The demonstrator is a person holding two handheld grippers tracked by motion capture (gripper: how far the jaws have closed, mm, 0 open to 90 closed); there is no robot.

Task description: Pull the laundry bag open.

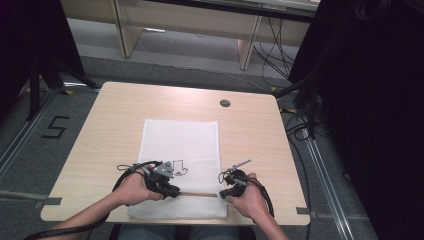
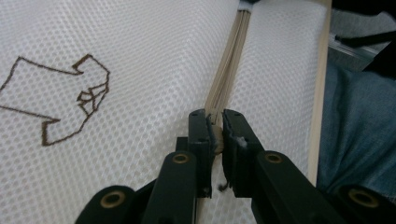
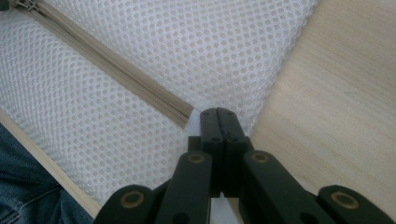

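- The white mesh bag [image 1: 181,165] lies flat on the bench [image 1: 100,135], its near edge at the person's side.
- The right tongs [image 3: 218,112] are clamped on the fabric at the zipper's [image 3: 116,70] end, likely to anchor it.
- The left tongs [image 2: 215,116] pinch what looks like the zipper pull, positioned to slide it.

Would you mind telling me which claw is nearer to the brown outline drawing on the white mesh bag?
Left. The left claw sits just below the brown outline drawing, pinching the zipper. The right claw grips the mesh bag at its right edge, farther away.
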